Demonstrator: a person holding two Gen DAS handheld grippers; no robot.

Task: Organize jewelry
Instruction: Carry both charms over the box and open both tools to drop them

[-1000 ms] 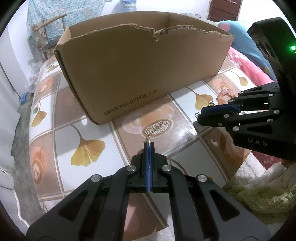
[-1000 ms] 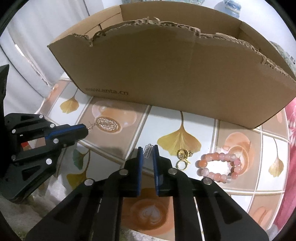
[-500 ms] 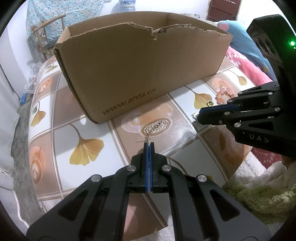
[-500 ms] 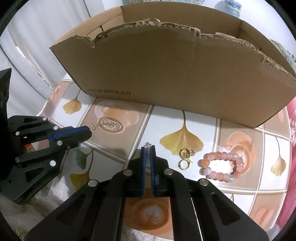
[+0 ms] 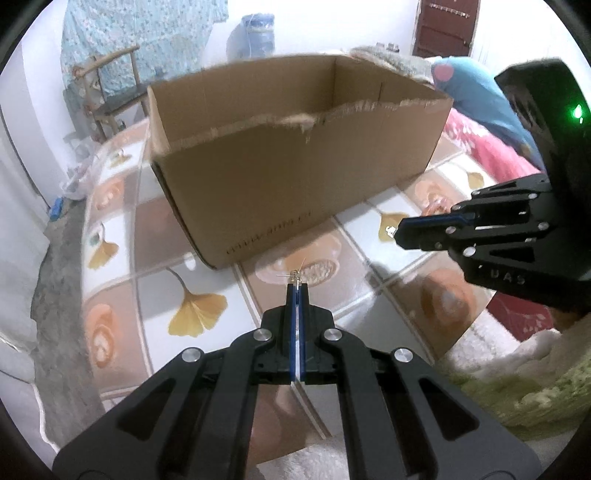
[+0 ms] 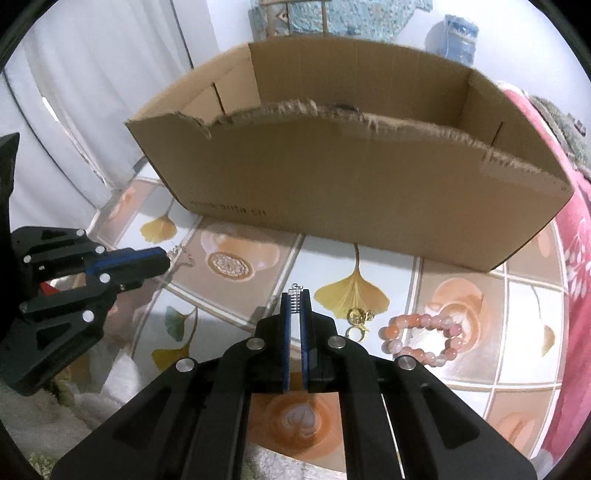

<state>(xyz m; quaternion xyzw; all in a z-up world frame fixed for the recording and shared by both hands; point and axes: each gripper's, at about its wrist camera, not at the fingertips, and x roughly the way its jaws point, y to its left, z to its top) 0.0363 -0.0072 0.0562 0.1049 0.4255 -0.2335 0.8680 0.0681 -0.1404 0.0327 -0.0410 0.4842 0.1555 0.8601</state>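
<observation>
Lifted since earlier, both grippers: left gripper [image 5: 295, 286] pinching the filigree earring [image 6: 181, 255], right gripper [image 6: 295, 293] clamped on a small silver earring [image 6: 294, 301], cardboard box [image 6: 332, 192] ahead, rim above both.

A blue water jug [image 5: 251, 35] is standing behind the table, a wooden chair [image 5: 107, 92] is sitting beside floral fabric [image 5: 140, 40].
</observation>
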